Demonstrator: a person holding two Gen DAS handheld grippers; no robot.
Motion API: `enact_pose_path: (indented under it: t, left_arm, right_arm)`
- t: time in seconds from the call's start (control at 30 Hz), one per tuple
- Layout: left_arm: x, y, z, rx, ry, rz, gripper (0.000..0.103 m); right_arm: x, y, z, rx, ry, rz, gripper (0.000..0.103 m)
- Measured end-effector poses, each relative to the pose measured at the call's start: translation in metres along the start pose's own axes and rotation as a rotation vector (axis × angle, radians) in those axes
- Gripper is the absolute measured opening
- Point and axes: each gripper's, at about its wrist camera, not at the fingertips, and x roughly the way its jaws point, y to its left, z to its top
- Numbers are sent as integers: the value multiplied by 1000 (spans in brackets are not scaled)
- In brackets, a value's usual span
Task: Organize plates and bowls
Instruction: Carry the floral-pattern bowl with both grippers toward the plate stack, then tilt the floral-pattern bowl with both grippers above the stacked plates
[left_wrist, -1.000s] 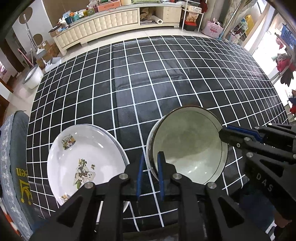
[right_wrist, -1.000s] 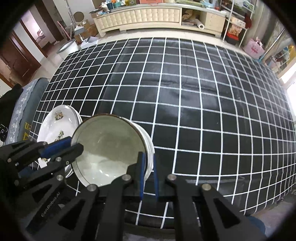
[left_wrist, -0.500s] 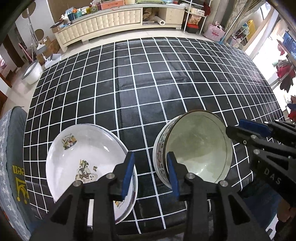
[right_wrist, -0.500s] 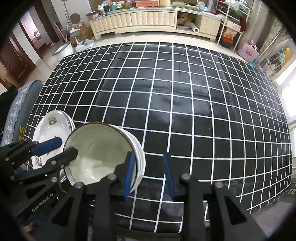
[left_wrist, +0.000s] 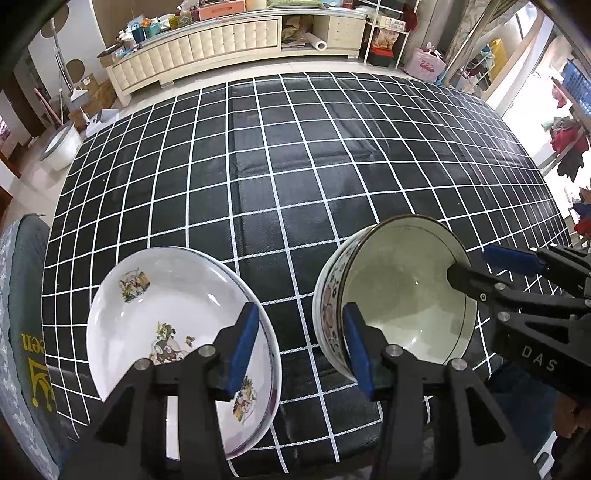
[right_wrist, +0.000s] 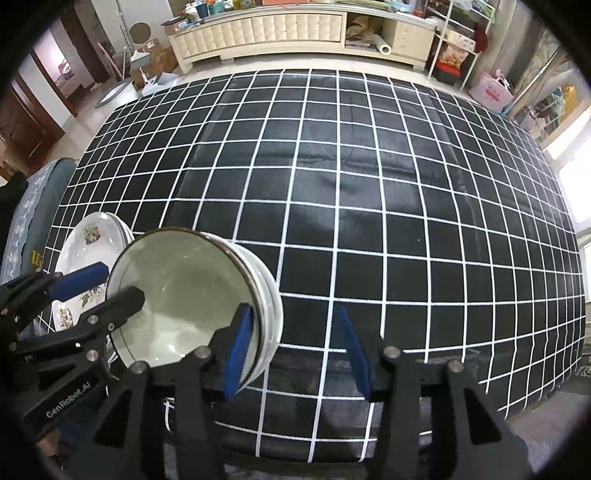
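Observation:
A stack of nested bowls (left_wrist: 402, 295), pale green inside with a flowered outside, stands near the table's front edge, also seen as bowls (right_wrist: 184, 295). To its left lies a stack of white flowered plates (left_wrist: 166, 314), plates (right_wrist: 88, 240). My left gripper (left_wrist: 301, 347) straddles the bowls' left rim with its jaws opening, and the pads do not press on it. My right gripper (right_wrist: 295, 347) straddles the right rim, its jaws likewise opening and off the wall. Each shows in the other's view: right gripper (left_wrist: 484, 266), left gripper (right_wrist: 107, 291).
The table (right_wrist: 369, 203) carries a black cloth with a white grid. A grey cushioned seat (left_wrist: 22, 332) stands at its left end. A long cream cabinet (left_wrist: 221, 40) and cluttered shelves (left_wrist: 384, 29) line the far wall.
Both grippers were shut on the top bowl's rim, one on each side. Their jaws have since spread apart and let go. The bowl stays in the stack.

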Motion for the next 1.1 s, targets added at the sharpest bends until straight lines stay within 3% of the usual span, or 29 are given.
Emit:
enact_pose_path:
  t: [0.13, 0.3, 0.4, 0.67, 0.83, 1.0, 1.1]
  left_arm:
    - [1, 0, -1, 6, -2, -8, 45]
    - [-1, -1, -2, 21, 3, -25, 45]
    - [3, 1, -4, 25, 17, -37, 54]
    - [16, 4, -5, 28, 41, -119, 60]
    - [26, 3, -2, 41, 29, -103, 68]
    - [37, 3, 1, 61, 30, -63, 68]
    - [36, 1, 4, 77, 14, -78, 68]
  right_arm:
    - [-2, -1, -2, 11, 2, 2, 60]
    - [-2, 2, -5, 21, -12, 16, 74]
    - [0, 3, -7, 21, -11, 12, 76]
    - [13, -5, -13, 77, 17, 61, 79]
    - [25, -10, -13, 103, 44, 76, 79]
    - [33, -16, -16, 129, 62, 102, 79]
    - [35, -19, -19, 146, 67, 128, 79]
